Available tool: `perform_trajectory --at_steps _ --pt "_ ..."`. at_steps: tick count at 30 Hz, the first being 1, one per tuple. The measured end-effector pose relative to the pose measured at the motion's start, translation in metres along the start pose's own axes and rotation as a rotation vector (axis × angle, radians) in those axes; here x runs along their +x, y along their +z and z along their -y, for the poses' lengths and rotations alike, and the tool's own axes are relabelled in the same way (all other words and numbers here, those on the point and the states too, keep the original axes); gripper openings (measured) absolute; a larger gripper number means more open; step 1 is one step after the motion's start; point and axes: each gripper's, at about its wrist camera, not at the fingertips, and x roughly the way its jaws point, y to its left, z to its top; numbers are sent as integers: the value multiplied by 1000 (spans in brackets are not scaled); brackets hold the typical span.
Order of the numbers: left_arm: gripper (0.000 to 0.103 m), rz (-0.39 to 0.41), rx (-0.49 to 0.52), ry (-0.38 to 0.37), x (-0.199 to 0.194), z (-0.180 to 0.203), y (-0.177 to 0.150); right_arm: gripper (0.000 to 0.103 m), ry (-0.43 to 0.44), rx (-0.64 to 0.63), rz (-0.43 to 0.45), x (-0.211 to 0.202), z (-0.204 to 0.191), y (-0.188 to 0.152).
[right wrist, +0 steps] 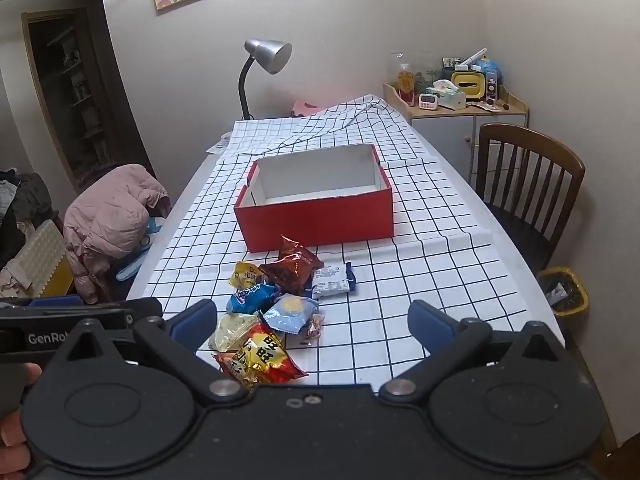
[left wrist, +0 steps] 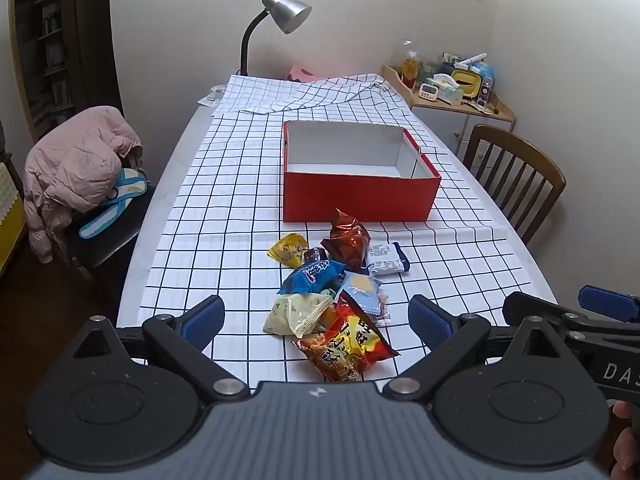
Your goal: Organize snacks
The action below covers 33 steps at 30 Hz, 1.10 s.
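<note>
A pile of snack packets lies on the checked tablecloth: a red and yellow bag (left wrist: 347,342) (right wrist: 260,358) nearest, a pale green bag (left wrist: 294,314) (right wrist: 232,330), a blue bag (left wrist: 312,276) (right wrist: 252,296), a light blue packet (left wrist: 362,292) (right wrist: 290,312), a dark red bag (left wrist: 348,240) (right wrist: 294,266), a yellow packet (left wrist: 288,249) (right wrist: 244,275) and a white and navy packet (left wrist: 386,262) (right wrist: 332,282). An empty red box (left wrist: 360,196) (right wrist: 320,220) stands open behind them. My left gripper (left wrist: 316,320) is open above the near bags. My right gripper (right wrist: 312,320) is open, just right of the pile.
A desk lamp (left wrist: 286,12) (right wrist: 268,56) stands at the table's far end. A chair with a pink jacket (left wrist: 76,164) (right wrist: 112,216) is at the left, a wooden chair (left wrist: 516,176) (right wrist: 528,188) at the right. A cluttered cabinet (right wrist: 460,104) and a yellow bin (right wrist: 564,290) are further right.
</note>
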Motion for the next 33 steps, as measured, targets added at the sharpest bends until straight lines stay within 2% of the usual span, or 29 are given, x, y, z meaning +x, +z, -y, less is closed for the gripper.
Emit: perform_trajectory --at_steps 33 --pt "99 16 7 -5 -3 4 0 101 8 -28 19 -3 -3 3"
